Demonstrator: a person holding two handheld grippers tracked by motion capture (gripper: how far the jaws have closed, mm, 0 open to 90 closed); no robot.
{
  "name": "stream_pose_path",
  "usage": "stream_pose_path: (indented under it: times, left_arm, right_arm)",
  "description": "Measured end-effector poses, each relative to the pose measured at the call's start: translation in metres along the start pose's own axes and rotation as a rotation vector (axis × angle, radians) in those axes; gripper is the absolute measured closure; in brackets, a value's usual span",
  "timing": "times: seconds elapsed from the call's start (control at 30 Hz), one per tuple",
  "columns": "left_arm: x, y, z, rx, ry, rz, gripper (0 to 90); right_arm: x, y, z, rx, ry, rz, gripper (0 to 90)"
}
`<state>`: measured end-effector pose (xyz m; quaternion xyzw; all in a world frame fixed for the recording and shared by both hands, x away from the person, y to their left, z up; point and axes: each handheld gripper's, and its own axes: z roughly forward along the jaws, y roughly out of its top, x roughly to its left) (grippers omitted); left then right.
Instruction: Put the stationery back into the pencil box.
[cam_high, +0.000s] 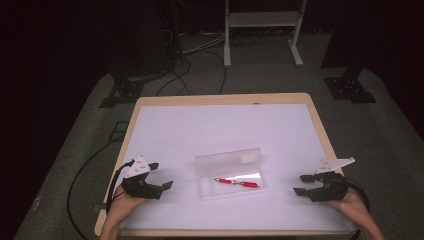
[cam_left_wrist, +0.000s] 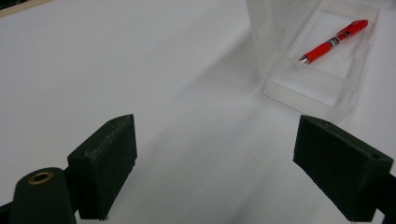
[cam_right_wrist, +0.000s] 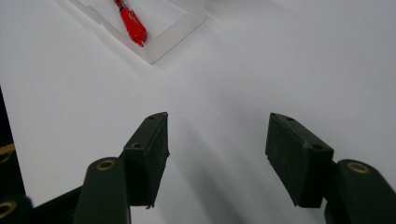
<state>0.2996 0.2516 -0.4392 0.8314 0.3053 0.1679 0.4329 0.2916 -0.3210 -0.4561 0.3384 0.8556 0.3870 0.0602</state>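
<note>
- At the middle of the white-topped table (cam_high: 220, 125), a clear plastic pen case (cam_high: 231, 177) lies open, its lid (cam_high: 229, 160) standing up along the far edge.
- Inside the case's tray rests a red pen (cam_high: 237, 182), lying flat with its long axis running along the length of the case; in the high view it stretches left to right, with the slim metal tip toward the left and the thick red end toward the right, slightly nearer the person.
- From the left gripper view the pen's dark band and silvery tip show; any printing on the barrel is too small to read, and the case carries no legible label.
- Left of the case, well apart from it, the left gripper (cam_high: 162, 176) rests near the table's front edge, its jaws spread wide with bare tabletop between them.
- Right of the case, also well apart, the right gripper (cam_high: 301, 184) points toward the case, jaws parted and pinching nothing.
- Beyond the table's far edge stands a light metal frame (cam_high: 262, 30) on the grey floor.
</note>
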Motion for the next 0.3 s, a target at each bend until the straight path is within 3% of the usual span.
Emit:
stream_pose_path:
  times: [0.23,0.3]
  left_arm:
    - [-0.001,0.0,0.001,-0.003,-0.007,-0.013,12.1]
    - [-0.001,0.001,0.001,0.001,-0.003,-0.008,12.0]
  right_arm:
    - [0.006,-0.016,0.001,-0.022,-0.014,0.026,36.7]
    - [0.011,-0.021,0.001,-0.036,-0.037,0.023,35.2]
